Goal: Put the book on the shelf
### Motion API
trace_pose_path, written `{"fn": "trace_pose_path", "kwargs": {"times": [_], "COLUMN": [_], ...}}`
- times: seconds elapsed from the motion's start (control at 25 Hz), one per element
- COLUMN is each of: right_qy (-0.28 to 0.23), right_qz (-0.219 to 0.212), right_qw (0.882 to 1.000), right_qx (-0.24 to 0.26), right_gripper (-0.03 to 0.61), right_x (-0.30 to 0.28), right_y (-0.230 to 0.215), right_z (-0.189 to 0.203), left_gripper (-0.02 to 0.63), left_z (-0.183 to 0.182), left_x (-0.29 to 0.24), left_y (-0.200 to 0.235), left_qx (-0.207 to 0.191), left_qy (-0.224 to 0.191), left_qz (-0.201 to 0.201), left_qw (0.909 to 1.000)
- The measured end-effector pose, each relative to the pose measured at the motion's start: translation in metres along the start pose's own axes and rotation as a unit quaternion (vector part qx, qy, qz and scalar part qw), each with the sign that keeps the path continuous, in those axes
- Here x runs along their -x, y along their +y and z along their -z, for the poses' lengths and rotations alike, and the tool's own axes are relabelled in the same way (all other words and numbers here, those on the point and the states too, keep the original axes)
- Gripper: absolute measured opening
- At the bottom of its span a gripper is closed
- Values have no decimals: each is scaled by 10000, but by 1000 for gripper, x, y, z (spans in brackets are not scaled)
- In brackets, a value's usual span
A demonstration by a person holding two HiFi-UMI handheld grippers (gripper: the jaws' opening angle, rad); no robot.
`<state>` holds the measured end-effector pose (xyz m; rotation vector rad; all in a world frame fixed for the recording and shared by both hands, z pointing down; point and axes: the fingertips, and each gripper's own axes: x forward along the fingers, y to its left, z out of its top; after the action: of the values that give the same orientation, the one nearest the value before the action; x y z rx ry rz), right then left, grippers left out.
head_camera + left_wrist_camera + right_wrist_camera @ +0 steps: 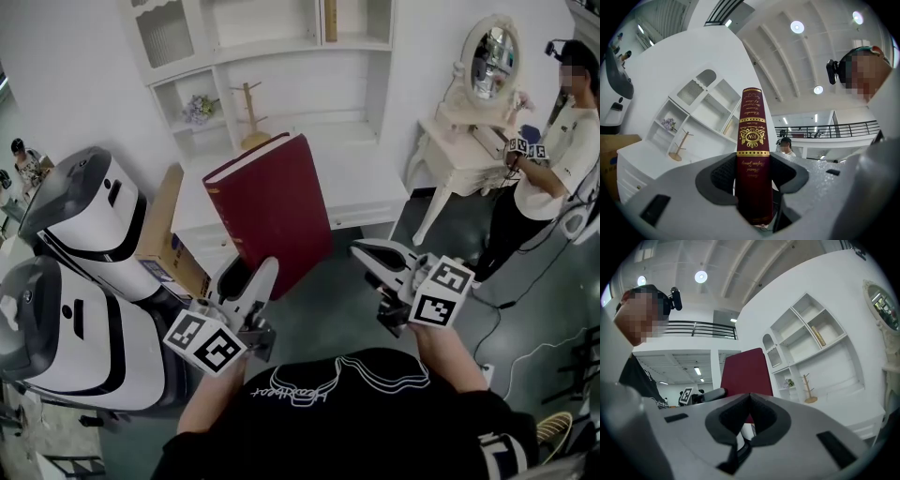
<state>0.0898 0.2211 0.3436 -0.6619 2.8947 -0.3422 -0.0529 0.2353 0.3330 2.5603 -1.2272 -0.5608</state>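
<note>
While the left gripper (pixel 261 279) clamps the book (pixel 272 211) at its spine, the closed right gripper (pixel 367 253) hangs clear.

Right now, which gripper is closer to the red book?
Left. The left gripper is clamped on the book; the right gripper is shut and empty beside the book, not touching it.

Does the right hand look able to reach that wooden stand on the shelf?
Probably yes: the right tongs are empty, and the red book leaves their line to the wooden stand open.
</note>
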Motion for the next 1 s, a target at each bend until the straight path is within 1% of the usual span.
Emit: {"fn": "trace_pose_path", "kwargs": {"times": [0.28,0.6,0.72,0.88,1.0], "right_qy": [-13,-84,-77,-24,10], "right_qz": [93,121,131,146,189], "right_qw": [9999,9997,9996,9996,9996], "right_qx": [-138,-183,-226,-233,-228], "right_gripper": [3,3,3,3,3], "right_x": [25,28,18,-8,-22], "right_y": [-22,-39,-51,-77,-91], "right_z": [6,6,3,-9,-1], "left_gripper": [206,206,206,206,206], "left_z": [15,25,24,13,18], "left_x": [-17,-36,-46,-72,-80], "left_y": [-12,-11,0,29,50], "left_qx": [-9,-72,-81,-17,37], "left_qy": [-29,142,196,229,236], "left_qz": [12,56,40,15,52], "left_qw": [10000,9999,9998,9997,9997]}}
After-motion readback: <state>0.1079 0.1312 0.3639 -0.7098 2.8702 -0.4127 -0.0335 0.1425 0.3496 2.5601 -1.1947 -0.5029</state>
